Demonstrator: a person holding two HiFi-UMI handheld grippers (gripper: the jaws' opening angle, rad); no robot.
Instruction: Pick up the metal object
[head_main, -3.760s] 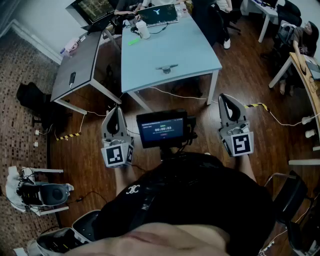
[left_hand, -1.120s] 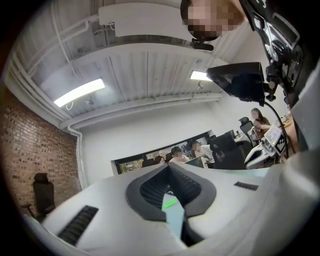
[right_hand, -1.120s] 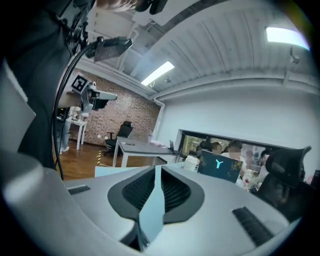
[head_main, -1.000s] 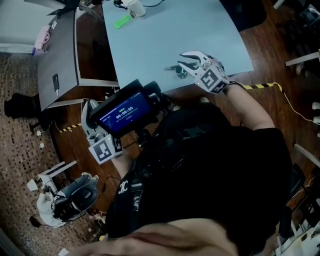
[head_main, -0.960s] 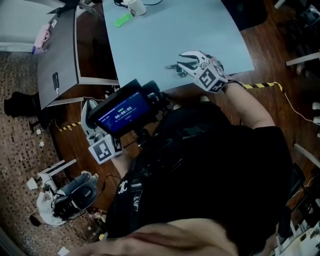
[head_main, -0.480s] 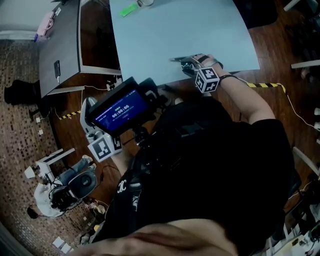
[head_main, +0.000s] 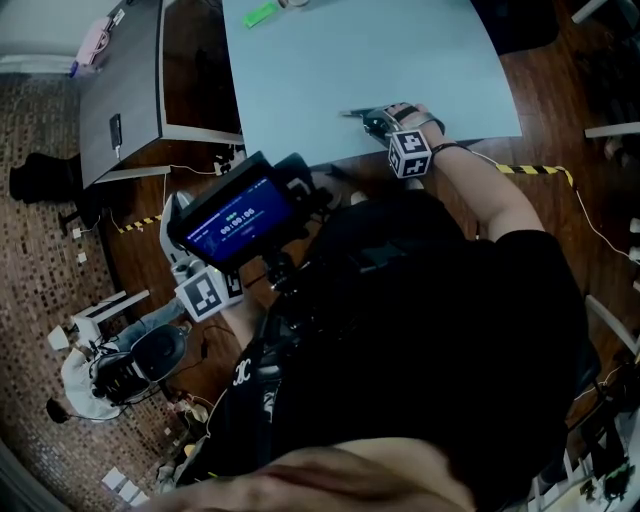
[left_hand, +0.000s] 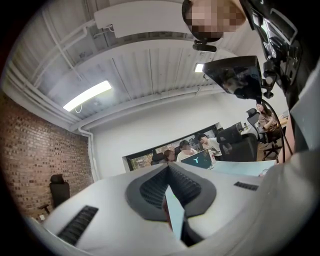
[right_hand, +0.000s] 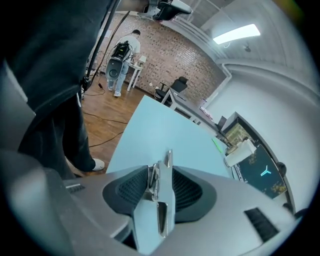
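The metal object (head_main: 356, 115) is a thin silvery bar lying near the front edge of the light blue table (head_main: 330, 60). My right gripper (head_main: 376, 120) is low over the table at the bar's right end. In the right gripper view the metal object (right_hand: 164, 200) stands on edge between the two pads. The right gripper (right_hand: 161, 167) is closing, and both pads touch the bar. My left gripper (head_main: 177, 214) hangs by my left side, partly behind the chest-mounted screen (head_main: 238, 218). In its own view the left gripper (left_hand: 168, 167) points at the ceiling, shut and holding nothing.
A grey desk (head_main: 125, 70) with a phone (head_main: 116, 130) stands left of the blue table. A green item (head_main: 261, 14) lies at the table's far end. Cables and striped tape (head_main: 530, 169) run over the wooden floor. White equipment (head_main: 120, 372) sits on the floor at lower left.
My right gripper has come down from above the table onto the metal object and now has its jaws round it. The left gripper has stayed at my side.
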